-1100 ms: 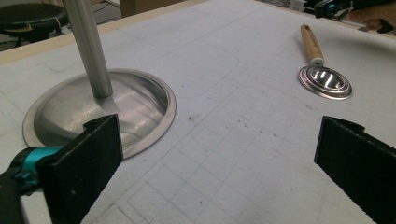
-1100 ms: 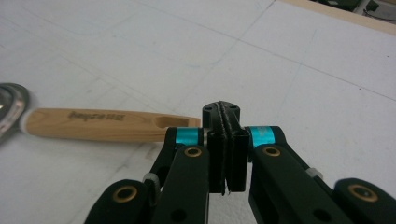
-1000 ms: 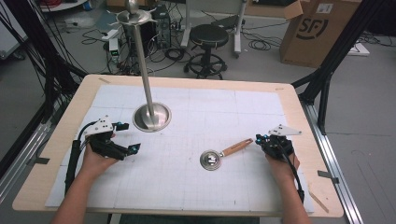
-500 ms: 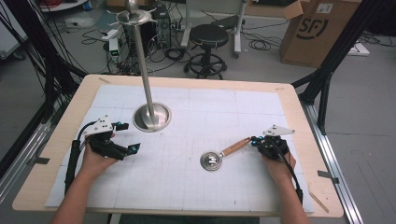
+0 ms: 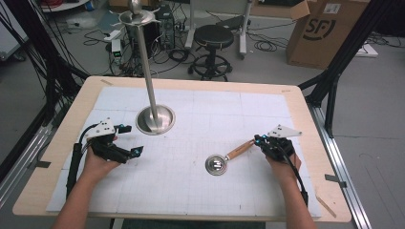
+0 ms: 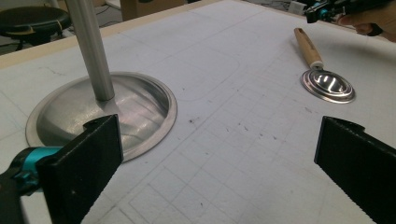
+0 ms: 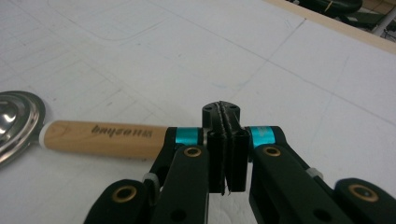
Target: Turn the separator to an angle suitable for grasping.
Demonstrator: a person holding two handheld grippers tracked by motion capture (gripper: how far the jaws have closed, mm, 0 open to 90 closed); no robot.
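A small metal ladle (image 5: 216,165) with a wooden handle (image 5: 239,149) lies on the white grid mat (image 5: 200,191), right of centre. My right gripper (image 5: 258,140) sits at the handle's far end, low over the mat. In the right gripper view its jaws (image 7: 225,121) press flat against each other with nothing between them, and the handle (image 7: 102,135) lies just to their left. My left gripper (image 5: 131,139) rests near the left side, open wide. In the left gripper view its jaws (image 6: 217,135) frame bare mat, with the ladle (image 6: 327,84) farther off.
A metal stand with a round domed base (image 5: 155,120) and a tall pole (image 5: 145,67) rises at the mat's back left. Beyond the wooden table edge (image 5: 191,83) are a black stool (image 5: 213,38), a cardboard box (image 5: 325,33) and floor cables.
My right gripper has shifted slightly left, closer to the end of the wooden handle. The left gripper and the ladle have stayed put.
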